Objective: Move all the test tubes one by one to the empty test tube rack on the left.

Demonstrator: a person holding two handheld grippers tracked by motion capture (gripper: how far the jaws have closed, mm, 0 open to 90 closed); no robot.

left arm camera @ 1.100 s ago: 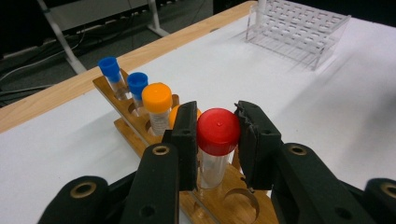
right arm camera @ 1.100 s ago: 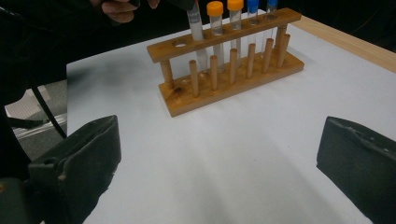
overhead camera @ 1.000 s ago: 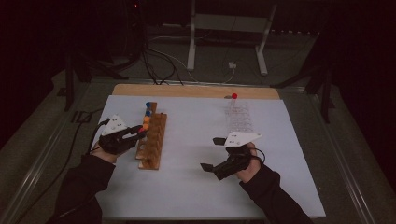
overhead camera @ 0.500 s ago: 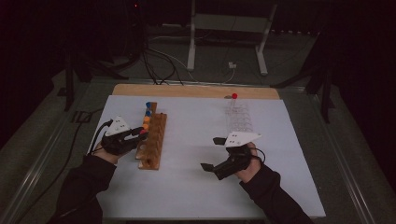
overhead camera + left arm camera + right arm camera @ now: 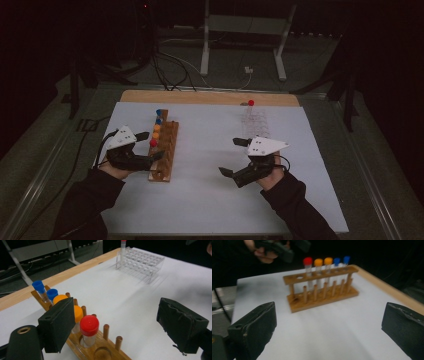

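A wooden rack point(image 5: 165, 150) stands at the left of the white sheet and holds two blue-capped, two orange-capped and one red-capped tube point(image 5: 153, 143). My left gripper point(image 5: 151, 145) straddles the rack at the red-capped tube point(image 5: 89, 327). Its jaws have just been opening and stand wide, so the pads point(image 5: 58, 325) do not press on the tube, which stands in its hole. My right gripper point(image 5: 229, 156) hovers open over the bare sheet to the right, with nothing between its pads point(image 5: 254, 327). It faces the wooden rack point(image 5: 322, 298).
A clear plastic rack point(image 5: 256, 120) stands at the back right with one red-capped tube point(image 5: 250, 103) in its far corner. A wooden board point(image 5: 210, 97) edges the table's far side. White sheet point(image 5: 205, 200) lies between the two hands. Metal stand legs and cables lie beyond the table.
The left gripper's jaws have spread apart and let go of the red-capped tube, which stands in the wooden rack. Both hands have stayed where they were.
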